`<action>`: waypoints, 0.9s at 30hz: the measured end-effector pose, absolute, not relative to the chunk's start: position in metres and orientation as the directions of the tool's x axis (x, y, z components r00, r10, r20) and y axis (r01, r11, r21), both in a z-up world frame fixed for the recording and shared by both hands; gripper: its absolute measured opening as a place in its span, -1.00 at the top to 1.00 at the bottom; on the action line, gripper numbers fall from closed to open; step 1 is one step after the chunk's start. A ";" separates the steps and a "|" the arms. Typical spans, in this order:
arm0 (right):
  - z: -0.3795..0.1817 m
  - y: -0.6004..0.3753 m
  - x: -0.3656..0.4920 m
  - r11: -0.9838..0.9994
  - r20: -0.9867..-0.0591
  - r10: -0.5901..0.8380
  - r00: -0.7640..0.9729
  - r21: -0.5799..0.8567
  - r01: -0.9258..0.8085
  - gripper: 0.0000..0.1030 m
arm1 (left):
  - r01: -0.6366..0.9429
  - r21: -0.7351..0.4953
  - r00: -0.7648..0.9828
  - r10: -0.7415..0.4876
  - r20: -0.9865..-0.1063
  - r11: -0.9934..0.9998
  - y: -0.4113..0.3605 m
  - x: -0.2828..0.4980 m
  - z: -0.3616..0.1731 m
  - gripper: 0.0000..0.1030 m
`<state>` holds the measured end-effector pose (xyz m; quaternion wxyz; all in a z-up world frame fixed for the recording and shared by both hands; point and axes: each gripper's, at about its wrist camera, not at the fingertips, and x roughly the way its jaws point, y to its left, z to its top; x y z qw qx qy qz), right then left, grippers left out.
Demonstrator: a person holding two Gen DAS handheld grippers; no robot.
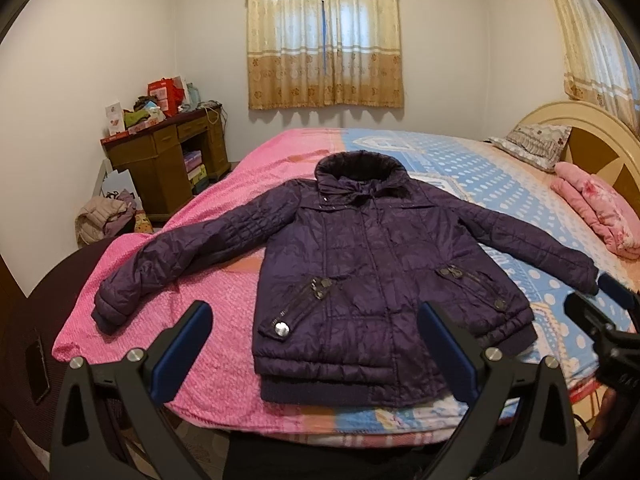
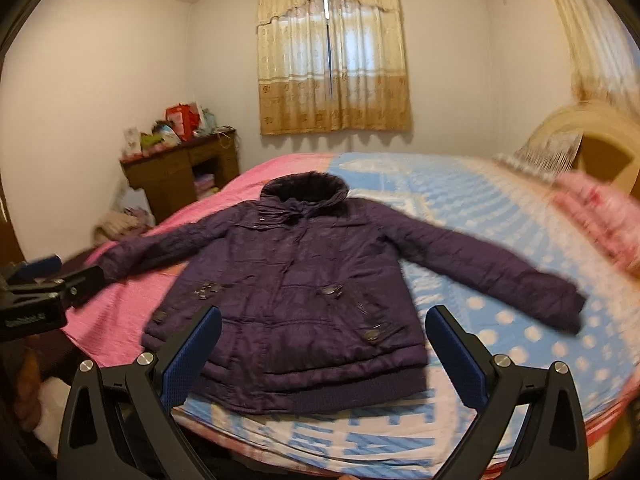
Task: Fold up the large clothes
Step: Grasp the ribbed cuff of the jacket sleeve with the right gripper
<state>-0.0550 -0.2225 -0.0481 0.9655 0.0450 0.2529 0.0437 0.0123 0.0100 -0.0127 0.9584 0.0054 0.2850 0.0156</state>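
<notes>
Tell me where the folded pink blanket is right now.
The folded pink blanket lies at the right edge of the left wrist view, on the bed beside the headboard, just in front of the pillow.

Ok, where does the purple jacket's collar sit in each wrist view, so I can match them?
Left wrist: the collar sits just above centre, right of the middle line.
Right wrist: the collar sits near centre, slightly left of the middle line.
Shared landmark: the curtained window directly above it in both.
</notes>
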 end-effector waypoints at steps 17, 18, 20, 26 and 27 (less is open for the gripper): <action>-0.131 -0.446 0.004 0.899 -0.683 -0.195 0.704 0.163 0.407 -0.97 | -0.032 0.044 0.823 0.051 -0.566 0.999 -0.001 0.127 -0.059 -1.00; -0.133 -0.462 0.004 0.878 -0.693 -0.205 0.691 0.181 0.443 -0.97 | -0.033 0.048 0.820 0.054 -0.569 0.998 -0.003 0.132 -0.061 -1.00; -0.135 -0.492 0.000 0.846 -0.690 -0.191 0.698 0.244 0.474 -0.97 | -0.035 0.064 0.811 0.065 -0.581 0.997 -0.007 0.145 -0.069 -1.00; -0.138 -0.566 -0.001 0.739 -0.681 -0.195 0.706 0.371 0.562 -0.97 | -0.062 0.090 0.794 0.104 -0.599 0.994 -0.013 0.171 -0.080 -1.00; -0.140 -0.577 0.003 0.726 -0.682 -0.181 0.709 0.394 0.564 -0.97 | -0.071 0.080 0.791 0.105 -0.602 0.994 -0.012 0.172 -0.080 -1.00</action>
